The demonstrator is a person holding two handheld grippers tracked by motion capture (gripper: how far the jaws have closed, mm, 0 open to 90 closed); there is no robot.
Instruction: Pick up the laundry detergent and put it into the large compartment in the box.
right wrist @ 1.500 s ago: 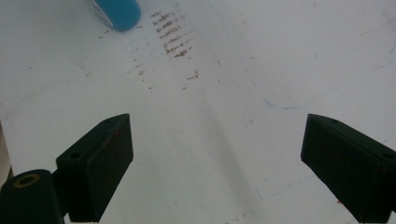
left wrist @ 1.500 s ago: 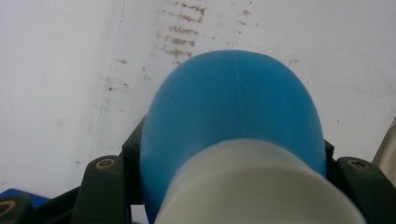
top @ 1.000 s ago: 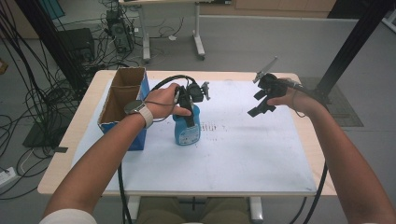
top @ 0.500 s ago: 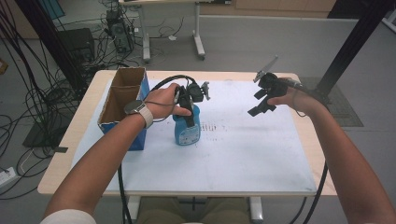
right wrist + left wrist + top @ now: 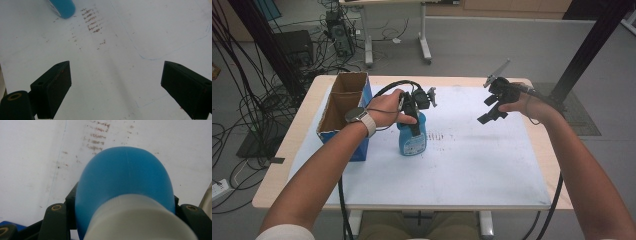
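Standing upright left of centre in the high view, the blue bottle (image 5: 412, 139) rests on the white sheet of the desk (image 5: 492, 165), its long axis vertical. The left gripper (image 5: 414, 112) comes onto it from above: in the left gripper view the bottle's blue shoulder (image 5: 125, 182) and pale neck sit between the black jaws, which press on it from both sides, so the jaws are clamped on the upper bottle. Just left of the bottle stands an open cardboard box (image 5: 343, 107) with a blue front, close beside the left forearm. The right gripper (image 5: 493, 105) hangs above the desk at upper right, well apart from the bottle, jaws spread wide with nothing between them. From those jaws the bottle base (image 5: 62, 7) lies at the upper left. Judgement: left hand alone controls the bottle; the box is its nearest destination, a short sideways carry.
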